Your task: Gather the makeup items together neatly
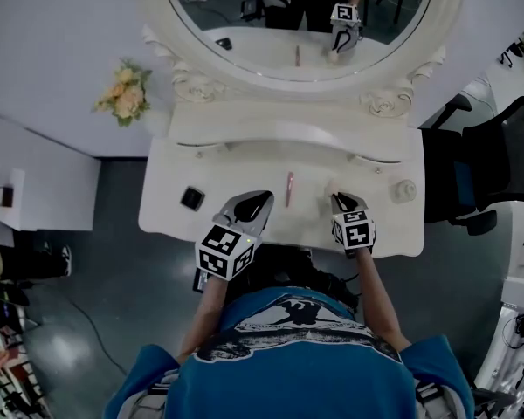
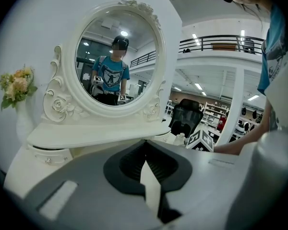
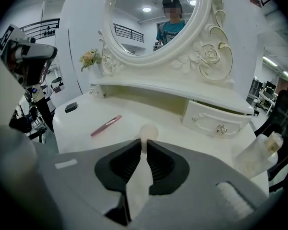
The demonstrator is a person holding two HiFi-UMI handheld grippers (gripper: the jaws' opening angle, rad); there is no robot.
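Observation:
On the white vanity table [image 1: 166, 212] lie a black compact [image 1: 192, 198], a pink stick [image 1: 289, 188] and, at the right, a clear bottle [image 1: 405, 190]. My right gripper [image 1: 342, 202] is shut on a cream round-headed makeup item [image 3: 148, 131], whose head sticks out past the jaw tips just above the tabletop, right of the pink stick [image 3: 105, 125]. My left gripper [image 1: 251, 206] hovers at the table's front edge, left of the stick. In the left gripper view its jaws [image 2: 145, 143] meet at the tips with nothing between them.
An oval mirror [image 1: 297, 24] in an ornate frame stands behind a raised shelf [image 1: 288, 133]. A flower bunch [image 1: 124, 94] is at the back left. A drawer with a knob [image 3: 221, 127] sits under the shelf. A black office chair [image 1: 498, 160] stands to the right.

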